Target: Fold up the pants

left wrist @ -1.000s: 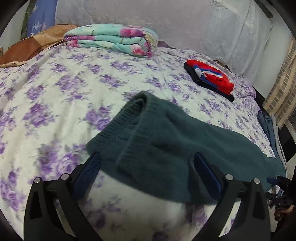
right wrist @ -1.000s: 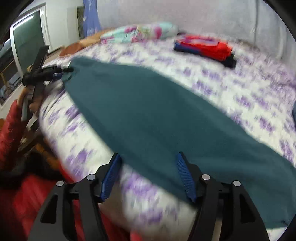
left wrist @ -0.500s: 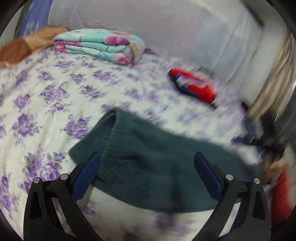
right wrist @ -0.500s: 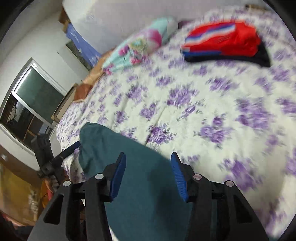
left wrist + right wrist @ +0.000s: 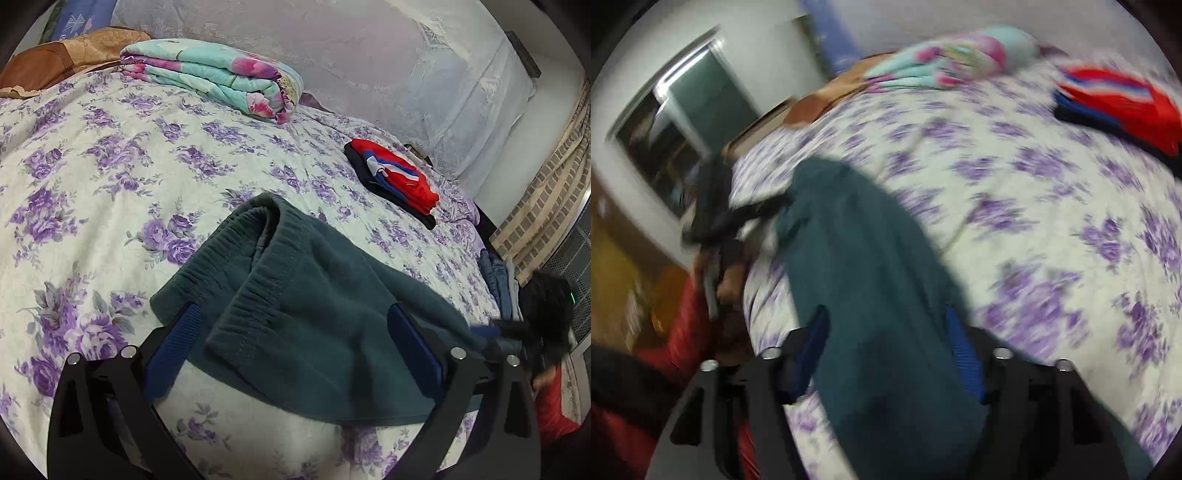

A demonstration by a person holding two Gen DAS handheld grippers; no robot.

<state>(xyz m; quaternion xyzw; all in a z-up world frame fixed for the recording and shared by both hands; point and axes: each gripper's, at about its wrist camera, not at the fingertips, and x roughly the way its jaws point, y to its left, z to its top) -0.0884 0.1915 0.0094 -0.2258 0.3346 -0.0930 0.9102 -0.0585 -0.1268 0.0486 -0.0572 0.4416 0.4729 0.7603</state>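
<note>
Teal knit pants (image 5: 314, 325) lie flat on the floral bed (image 5: 110, 177), waistband end straight ahead of the left tool (image 5: 295, 350), whose blue pads stand wide apart on either side of the cloth without pressing it. The right tool (image 5: 886, 354), blurred, straddles the leg end, jaws opening, fabric between them but not pinched. Folded red clothes (image 5: 399, 181) sit far ahead, to the right.

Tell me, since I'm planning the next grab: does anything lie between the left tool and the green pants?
Nothing visible does. The left tool stands open right over the waistband end of the green pants, which lie alone on this part of the floral bedspread.
</note>
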